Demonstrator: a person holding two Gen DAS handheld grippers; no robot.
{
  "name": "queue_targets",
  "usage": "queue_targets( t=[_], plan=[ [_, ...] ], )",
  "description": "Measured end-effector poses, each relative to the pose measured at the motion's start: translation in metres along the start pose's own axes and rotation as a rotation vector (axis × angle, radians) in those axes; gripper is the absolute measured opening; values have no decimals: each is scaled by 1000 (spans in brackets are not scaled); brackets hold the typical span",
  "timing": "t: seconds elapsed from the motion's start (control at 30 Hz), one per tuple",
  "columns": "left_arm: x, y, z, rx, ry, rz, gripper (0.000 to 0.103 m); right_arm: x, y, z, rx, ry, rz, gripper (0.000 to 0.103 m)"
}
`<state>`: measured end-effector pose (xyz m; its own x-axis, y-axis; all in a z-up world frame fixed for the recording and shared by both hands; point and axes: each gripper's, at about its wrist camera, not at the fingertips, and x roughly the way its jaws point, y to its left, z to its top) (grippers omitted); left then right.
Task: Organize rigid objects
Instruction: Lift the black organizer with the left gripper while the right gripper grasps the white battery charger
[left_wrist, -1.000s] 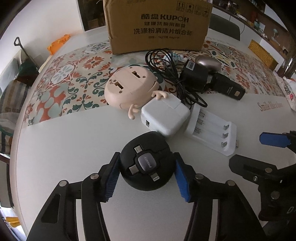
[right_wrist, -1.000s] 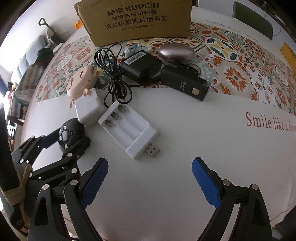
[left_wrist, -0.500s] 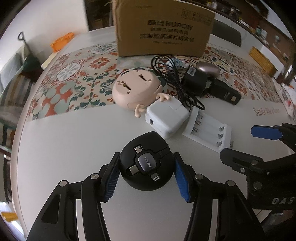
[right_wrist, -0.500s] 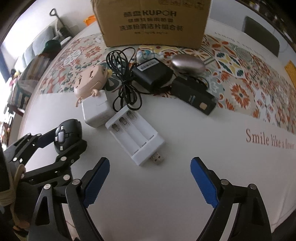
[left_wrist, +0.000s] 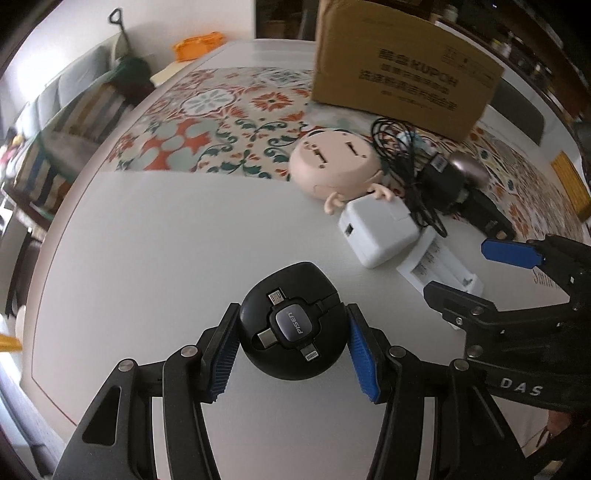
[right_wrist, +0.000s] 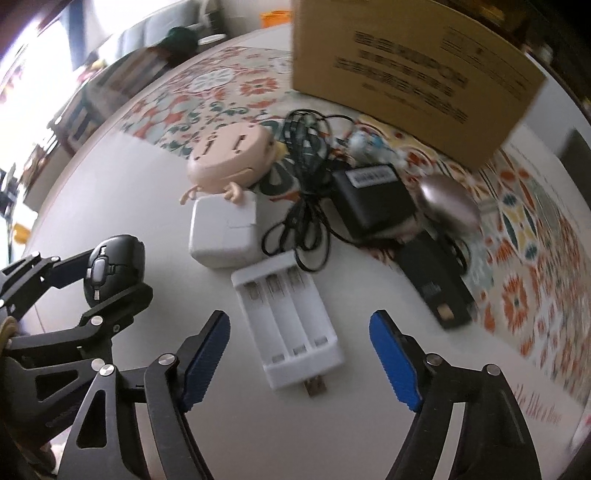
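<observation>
My left gripper (left_wrist: 291, 349) is shut on a round black cable reel (left_wrist: 293, 321) marked PISEN and holds it over the white table (left_wrist: 166, 240). The reel also shows in the right wrist view (right_wrist: 112, 267). My right gripper (right_wrist: 299, 362) is open, with its jaws on either side of a white battery charger (right_wrist: 290, 323) that has a USB plug; the charger also shows in the left wrist view (left_wrist: 439, 269). A white power adapter (right_wrist: 223, 236), a beige doll-shaped object (right_wrist: 229, 157), a black cable coil (right_wrist: 306, 158), a black adapter (right_wrist: 373, 199) and a black flat device (right_wrist: 439, 288) lie behind it.
A brown cardboard box (right_wrist: 410, 70) stands at the back on a patterned floral mat (left_wrist: 207, 122). A metallic oval object (right_wrist: 448, 201) lies by the black adapter. The table's rounded edge (left_wrist: 48, 332) runs along the left.
My left gripper has carried the reel left and away from the pile. My right gripper has moved forward over the white battery charger, which now lies between its open jaws.
</observation>
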<state>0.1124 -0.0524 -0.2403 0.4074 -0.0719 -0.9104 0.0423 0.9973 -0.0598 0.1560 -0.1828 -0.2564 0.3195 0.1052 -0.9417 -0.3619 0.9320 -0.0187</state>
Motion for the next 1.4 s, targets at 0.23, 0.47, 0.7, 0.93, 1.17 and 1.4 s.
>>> queue_targets(
  t=[0.23,0.47,0.7,0.93,1.17,1.4],
  plan=[
    [2,-1,-3,-37,3,25,55,11,9,1,-101,-6,1,67],
    [4,-3,-5,-35,6,13,55,12,12,-3,-110,-26,25,54],
    [-2,-4,-3,7,-3,1,55,8,11,-8,-44,-24,33,51],
    [-19,-9,9,68,-41,-34,55,-17,3,-12,47,-49,23,51],
    [-43,-15,31,137,-99,-70,55,-50,-8,-8,147,-102,-2,50],
    [-72,-21,55,195,-170,-102,55,-85,-11,2,220,-174,-27,50]
  ],
)
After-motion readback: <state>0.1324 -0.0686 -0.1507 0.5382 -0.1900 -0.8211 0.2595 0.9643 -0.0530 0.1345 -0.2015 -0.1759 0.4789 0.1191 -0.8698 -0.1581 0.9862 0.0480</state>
